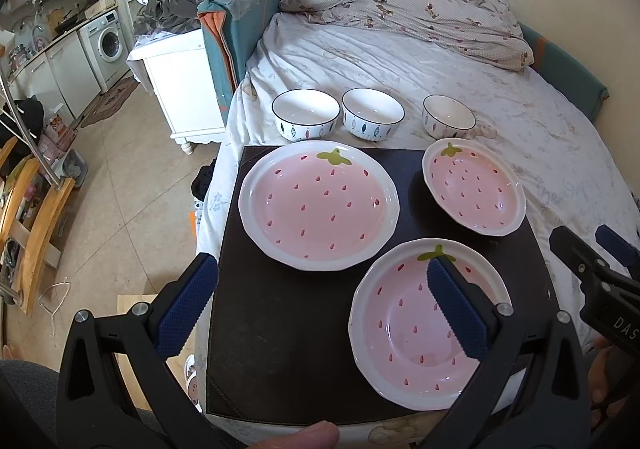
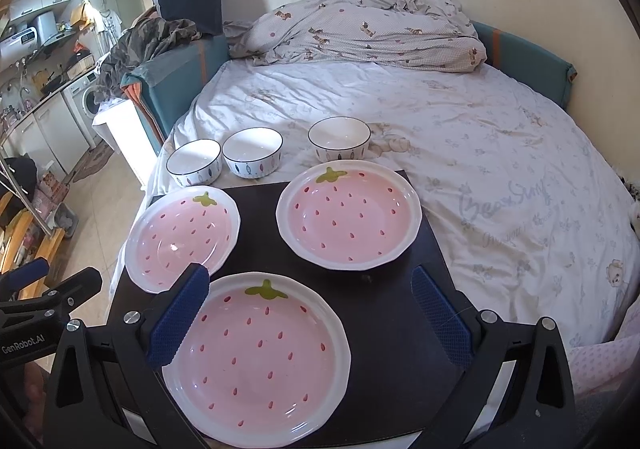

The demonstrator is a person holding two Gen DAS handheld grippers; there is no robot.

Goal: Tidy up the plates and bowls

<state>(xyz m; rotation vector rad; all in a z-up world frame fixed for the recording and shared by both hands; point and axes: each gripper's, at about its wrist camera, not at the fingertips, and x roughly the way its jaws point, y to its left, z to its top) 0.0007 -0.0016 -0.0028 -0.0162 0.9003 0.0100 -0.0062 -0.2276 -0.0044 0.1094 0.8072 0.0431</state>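
Note:
Three pink strawberry plates lie on a dark mat (image 1: 288, 349) on the bed: a left plate (image 1: 318, 209), a far right plate (image 1: 474, 191) and a near plate (image 1: 404, 329). Beyond the mat, three white bowls (image 1: 306, 119) (image 1: 372, 119) (image 1: 448, 121) stand in a row on the sheet. My left gripper (image 1: 320, 265) is open above the mat's near left part, with nothing between its fingers. My right gripper (image 2: 310, 273) is open over the near plate (image 2: 260, 361), also holding nothing. In the right wrist view the other plates (image 2: 182, 237) (image 2: 348, 215) and the bowls (image 2: 252, 157) show too.
The mat rests on the corner of a bed with a white sheet (image 2: 480, 153); a crumpled duvet (image 2: 360, 29) lies at the back. A white nightstand (image 1: 180, 85) and tiled floor (image 1: 120, 209) are to the left. A thumb (image 1: 296, 437) shows at the bottom edge.

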